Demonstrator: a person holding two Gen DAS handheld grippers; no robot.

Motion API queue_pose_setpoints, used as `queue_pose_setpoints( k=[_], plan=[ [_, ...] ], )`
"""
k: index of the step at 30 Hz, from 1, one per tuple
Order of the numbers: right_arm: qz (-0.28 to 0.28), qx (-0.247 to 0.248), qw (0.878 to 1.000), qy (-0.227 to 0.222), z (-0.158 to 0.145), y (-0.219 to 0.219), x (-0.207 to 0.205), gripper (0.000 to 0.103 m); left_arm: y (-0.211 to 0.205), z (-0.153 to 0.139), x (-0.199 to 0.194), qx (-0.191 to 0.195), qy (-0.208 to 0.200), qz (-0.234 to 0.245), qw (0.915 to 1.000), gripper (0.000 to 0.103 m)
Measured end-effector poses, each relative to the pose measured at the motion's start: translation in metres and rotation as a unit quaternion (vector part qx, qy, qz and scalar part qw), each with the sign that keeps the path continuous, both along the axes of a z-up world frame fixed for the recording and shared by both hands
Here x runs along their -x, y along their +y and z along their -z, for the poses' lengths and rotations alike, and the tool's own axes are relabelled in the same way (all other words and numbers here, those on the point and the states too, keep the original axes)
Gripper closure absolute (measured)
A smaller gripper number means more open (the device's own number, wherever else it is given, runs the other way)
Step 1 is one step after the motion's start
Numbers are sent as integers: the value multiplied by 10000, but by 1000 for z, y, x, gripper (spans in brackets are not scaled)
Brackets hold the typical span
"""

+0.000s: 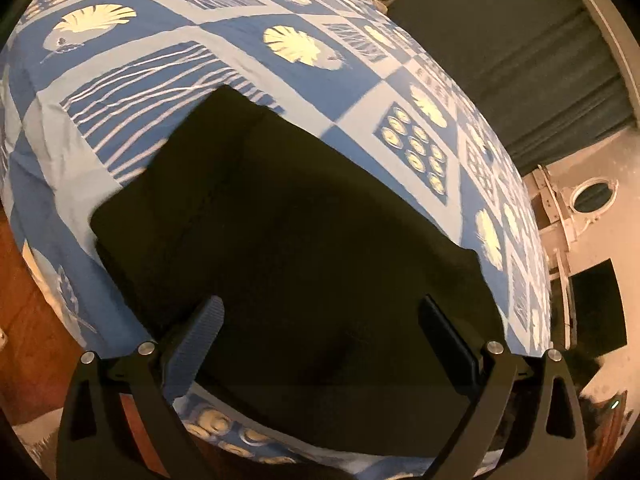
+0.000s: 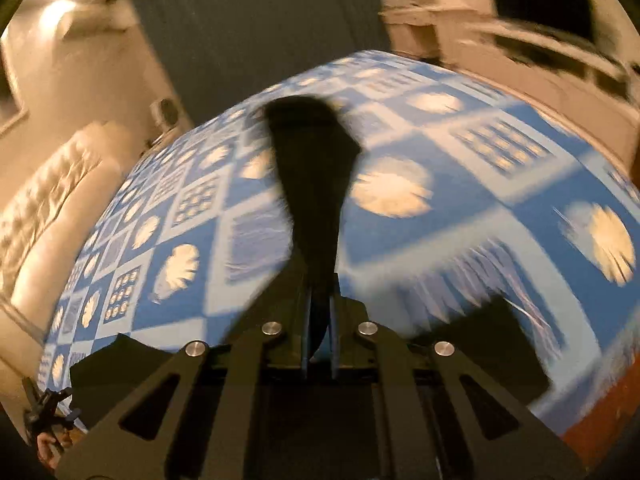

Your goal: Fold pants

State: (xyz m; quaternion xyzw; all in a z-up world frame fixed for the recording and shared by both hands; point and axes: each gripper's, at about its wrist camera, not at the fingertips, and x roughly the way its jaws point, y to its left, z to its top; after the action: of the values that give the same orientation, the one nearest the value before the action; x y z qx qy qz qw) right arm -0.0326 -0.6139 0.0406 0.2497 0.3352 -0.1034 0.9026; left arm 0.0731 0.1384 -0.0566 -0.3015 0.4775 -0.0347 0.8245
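Observation:
The black pants (image 1: 288, 248) lie spread on the blue patterned bedspread (image 1: 168, 32) in the left wrist view. My left gripper (image 1: 320, 320) is open and hovers over the near part of the pants, its fingers apart and holding nothing. In the right wrist view my right gripper (image 2: 320, 312) is shut on a strip of the black pants (image 2: 312, 168), which stretches away from the fingers and is lifted over the bedspread (image 2: 460, 184). More black cloth (image 2: 496, 332) lies low beside the gripper. The right view is motion-blurred.
The bed fills most of both views. A dark curtain (image 1: 520, 60) hangs past its far edge. A padded headboard (image 2: 52, 200) stands at the left in the right wrist view. Wooden floor (image 1: 28, 312) shows at the bed's near edge.

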Motion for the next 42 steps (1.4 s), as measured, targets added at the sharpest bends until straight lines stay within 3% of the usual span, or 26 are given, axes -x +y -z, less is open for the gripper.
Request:
queue_pose_setpoints(
  k=[4,7,12,14,18,20,23,24,25,26,27,29,32,34,35,37,38,39,42],
  plan=[
    [299,-937,9943,401,60,-47,54,96,-26,-16,5,14,-136,197,9997,6],
    [483,-1689,9825,618,103,-58,77,96,-48,-25,7,-18,-258,435,9987,6],
    [705,-2676,9602,371,135,-70,94,94,-84,-34,15,51,-393,913,9950,6],
    [816,-3143,9456,203,146,-75,101,88,-100,-35,17,31,-437,1166,9922,6],
    [1207,-3639,9231,-314,154,-87,115,57,-122,-32,19,-143,-462,1479,9878,6],
    [1287,-3752,9168,-460,154,-91,117,48,-128,-26,19,-125,-356,1568,9869,6],
    [1468,-3737,9146,-477,153,-95,118,46,-130,-19,18,-19,-194,1544,9878,6],
    [1512,-3676,9167,-413,152,-96,117,51,-130,-18,18,-15,-167,1547,9878,6],
    [1527,-3579,9206,-317,150,-98,116,78,-131,-16,17,-15,-129,1550,9878,6],
    [1515,-3332,9305,-162,146,-99,115,92,-131,-14,17,-25,-102,1544,9880,6],
    [1420,-3163,9379,-141,141,-101,117,96,-130,-14,17,-27,-92,1536,9881,6],
    [1205,-2735,9537,-348,125,-98,120,96,-129,-14,17,4,-93,1497,9887,6],
    [1073,-2569,9600,-305,122,-105,128,96,-128,-15,18,33,-107,1479,9889,6],
    [1227,-2611,9575,43,146,-115,139,94,-129,-14,17,43,-107,1502,9886,6],
    [1345,-2671,9541,149,157,-120,146,88,-130,-14,17,43,-98,1533,9881,6],
    [1535,-3049,9399,-80,170,-130,165,82,-133,-13,16,29,-93,1583,9873,6],
    [1627,-3017,9394,-44,168,-132,168,76,-134,-12,15,14,-97,1588,9873,6],
    [1738,-2801,9441,7,158,-132,169,65,-135,-12,15,10,-102,1587,9873,6],
    [1823,-1546,9710,26,105,-126,159,56,-138,-11,12,0,-98,1610,9869,6]
  ],
)
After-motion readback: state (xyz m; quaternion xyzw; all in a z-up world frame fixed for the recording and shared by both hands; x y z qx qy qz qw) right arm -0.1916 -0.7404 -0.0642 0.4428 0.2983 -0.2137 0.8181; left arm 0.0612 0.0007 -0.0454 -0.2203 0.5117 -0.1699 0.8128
